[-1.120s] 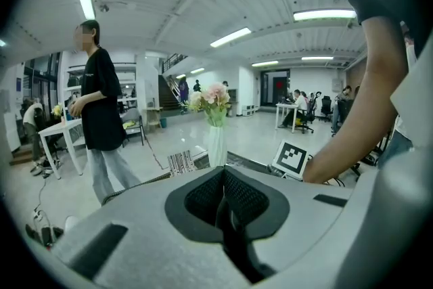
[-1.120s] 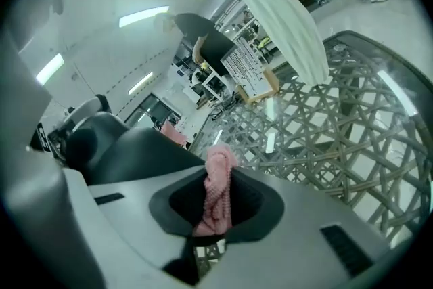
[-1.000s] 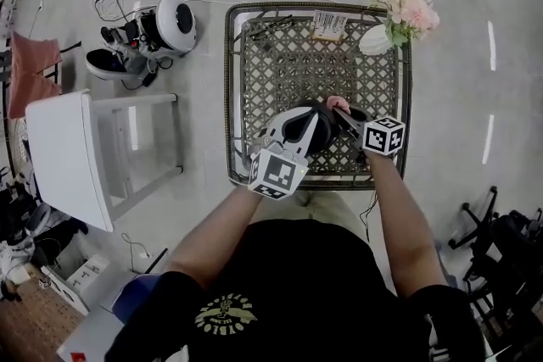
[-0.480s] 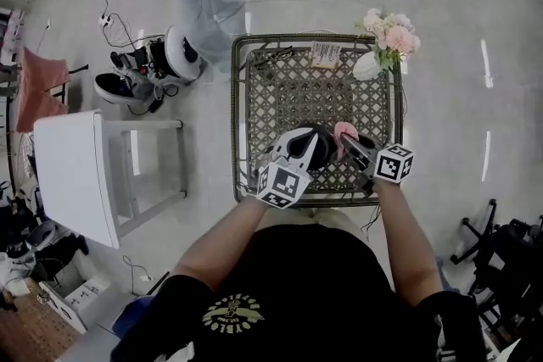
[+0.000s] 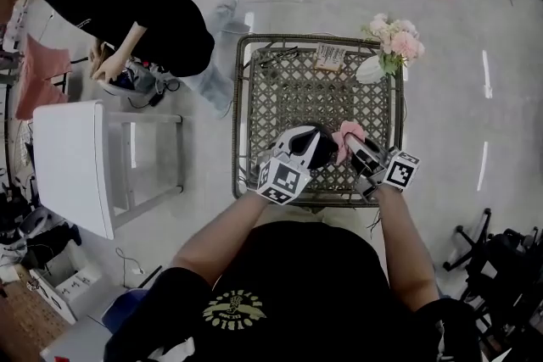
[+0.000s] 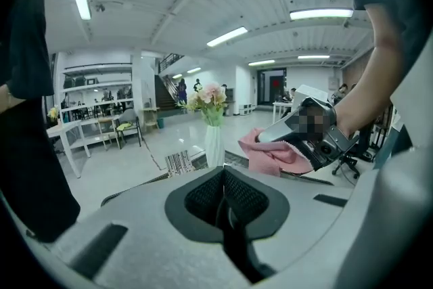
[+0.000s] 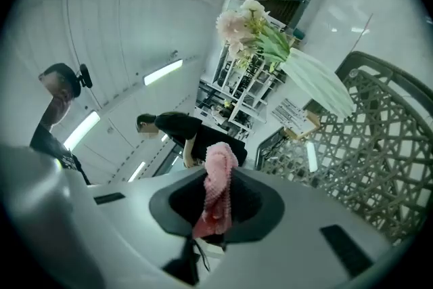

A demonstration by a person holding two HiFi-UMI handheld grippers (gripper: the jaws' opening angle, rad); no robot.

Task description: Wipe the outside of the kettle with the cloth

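On the woven lattice table (image 5: 297,85) a dark kettle (image 5: 326,150) stands near the front edge, mostly hidden under my left gripper (image 5: 312,143). In the left gripper view that gripper (image 6: 223,198) has its pads together and nothing shows between them. My right gripper (image 5: 353,145) sits just right of the kettle, shut on a pink cloth (image 5: 348,133). The cloth (image 7: 218,179) bunches up out of the right gripper (image 7: 215,205). From the left gripper view the cloth (image 6: 270,153) hangs in front of the other gripper. I cannot tell whether cloth and kettle touch.
A white vase of pink flowers (image 5: 386,57) stands at the table's far right corner, a printed card (image 5: 328,55) beside it, a small dark item (image 5: 271,55) at the far left. A person in black (image 5: 119,4) bends over left of the table. A white side table (image 5: 68,165) stands left.
The right gripper with the pink cloth has drifted a little right and toward me beside the kettle. The left gripper has barely moved. A person in black has stepped in at the left and bent down.
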